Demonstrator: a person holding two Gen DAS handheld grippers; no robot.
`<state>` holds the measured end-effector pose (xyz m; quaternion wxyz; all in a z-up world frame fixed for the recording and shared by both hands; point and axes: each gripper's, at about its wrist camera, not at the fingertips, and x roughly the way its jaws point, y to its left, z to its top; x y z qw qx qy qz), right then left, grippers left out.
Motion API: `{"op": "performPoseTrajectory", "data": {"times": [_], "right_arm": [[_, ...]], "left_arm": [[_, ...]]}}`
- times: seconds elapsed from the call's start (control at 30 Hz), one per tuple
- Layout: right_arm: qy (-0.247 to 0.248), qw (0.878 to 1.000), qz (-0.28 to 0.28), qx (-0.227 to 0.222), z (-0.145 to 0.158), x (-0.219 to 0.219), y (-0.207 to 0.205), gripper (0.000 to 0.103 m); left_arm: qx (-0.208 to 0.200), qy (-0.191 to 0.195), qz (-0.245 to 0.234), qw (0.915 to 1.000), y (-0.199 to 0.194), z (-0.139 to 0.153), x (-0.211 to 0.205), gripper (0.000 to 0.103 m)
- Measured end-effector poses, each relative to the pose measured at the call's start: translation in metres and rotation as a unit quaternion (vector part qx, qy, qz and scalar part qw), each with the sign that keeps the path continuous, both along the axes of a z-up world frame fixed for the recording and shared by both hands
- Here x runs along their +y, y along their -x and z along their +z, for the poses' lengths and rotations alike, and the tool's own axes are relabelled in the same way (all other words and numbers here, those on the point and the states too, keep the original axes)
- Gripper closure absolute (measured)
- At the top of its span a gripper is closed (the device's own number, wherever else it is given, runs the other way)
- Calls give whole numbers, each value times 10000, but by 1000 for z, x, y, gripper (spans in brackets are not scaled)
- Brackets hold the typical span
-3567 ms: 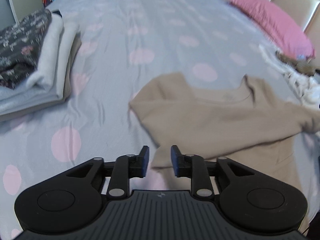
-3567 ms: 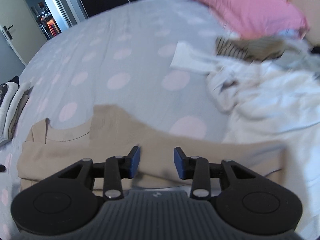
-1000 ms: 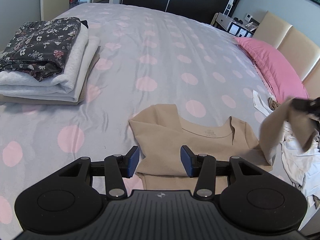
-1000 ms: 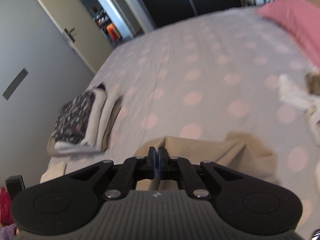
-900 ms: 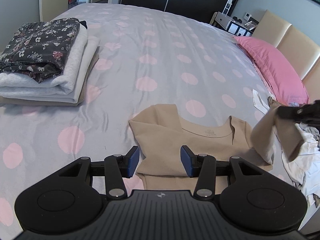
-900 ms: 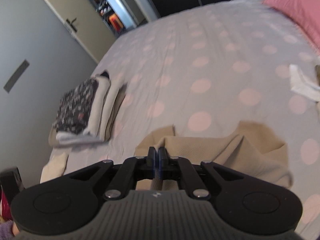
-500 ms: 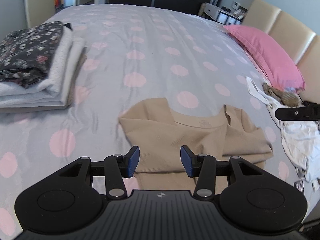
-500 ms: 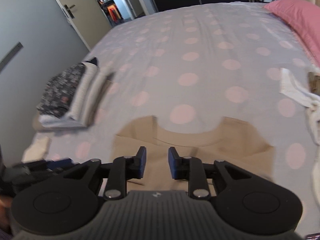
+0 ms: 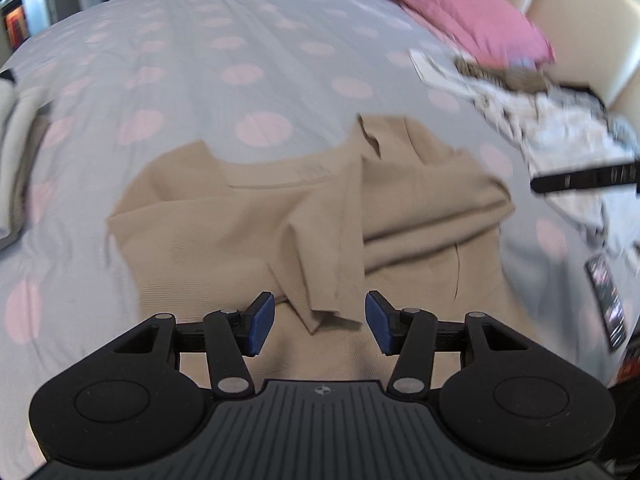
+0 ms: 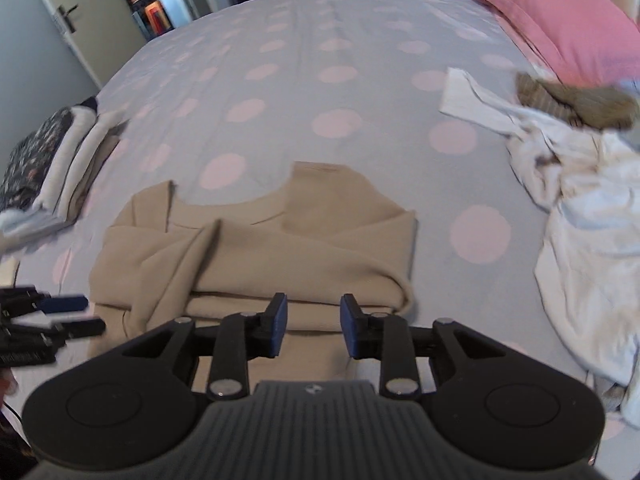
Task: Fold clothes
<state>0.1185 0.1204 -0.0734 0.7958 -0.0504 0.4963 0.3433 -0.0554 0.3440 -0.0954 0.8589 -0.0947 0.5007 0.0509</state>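
Note:
A beige long-sleeved top lies flat on the bed, neckline away from me, with its right sleeve folded across the chest. It also shows in the right wrist view. My left gripper is open and empty, just above the cuff of the folded sleeve. My right gripper is open and empty, low over the top's right side below the folded sleeve. The tip of the right gripper shows at the right of the left wrist view. The left gripper's fingers show at the left edge of the right wrist view.
The bed has a grey sheet with pink dots. A stack of folded clothes sits at the left. A pile of unfolded white and brown clothes lies at the right by a pink pillow. A phone lies near the bed's right edge.
The right gripper carried the sleeve across the top, let go and opened. Both grippers have since moved down closer to the top.

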Motion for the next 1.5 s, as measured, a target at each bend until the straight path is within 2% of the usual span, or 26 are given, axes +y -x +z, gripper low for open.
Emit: {"op": "performPoseTrajectory", "data": {"times": [0.07, 0.13, 0.17, 0.2, 0.3, 0.4, 0.53, 0.73, 0.83, 0.93, 1.0, 1.07, 1.17, 1.27, 1.37, 1.5], "right_arm": [[-43, 9998, -106, 134, -6, -4, -9, 70], [-102, 9999, -91, 80, -4, -6, -16, 69], [-116, 9999, -78, 19, -1, -7, -20, 68], [-118, 9999, -68, -59, 2, -9, -23, 66], [-49, 9993, -35, -367, 14, -20, -32, 63], [68, 9980, -80, -624, 22, -33, -40, 60], [124, 9978, -228, -608, 20, -48, -51, 60], [392, 9971, -126, -633, 8, -50, -53, 60], [436, 9969, -88, -650, 6, -50, -53, 60], [448, 9969, -87, -640, 5, -50, -54, 60], [475, 9968, -69, -641, 4, -49, -54, 60], [512, 9966, -43, -643, 2, -47, -53, 60], [557, 9965, -7, -627, -1, -45, -53, 60], [589, 9965, 23, -598, -4, -42, -52, 60], [617, 9965, 58, -555, -8, -40, -51, 60], [509, 9971, 333, -460, -16, -28, -45, 60]], "left_arm": [[123, -78, -80, 9999, -5, -11, -5, 55], [210, -146, -134, 9996, -9, -20, -8, 58], [235, -175, -148, 9995, -11, -24, -8, 65], [235, -124, -138, 9996, -12, -25, -8, 79], [232, 30, -107, 9997, -16, -30, -5, 101], [36, 61, -37, 10000, -16, -21, 0, 102], [-519, 64, 61, 9986, -14, 12, 8, 102], [-1380, -186, 381, 9895, -1, 69, 35, 102], [-1577, -441, 372, 9858, 3, 85, 45, 102], [-1187, -989, 643, 9859, 5, 82, 55, 102], [-806, -1539, 497, 9835, 3, 70, 53, 102], [-348, -1766, 336, 9831, -1, 56, 51, 102], [188, -1753, 296, 9839, -3, 32, 51, 102], [535, -2064, 69, 9770, -1, 16, 46, 102], [654, -2056, -122, 9764, 7, 9, 43, 102], [487, -1944, -19, 9797, 13, 11, 46, 102]]}}
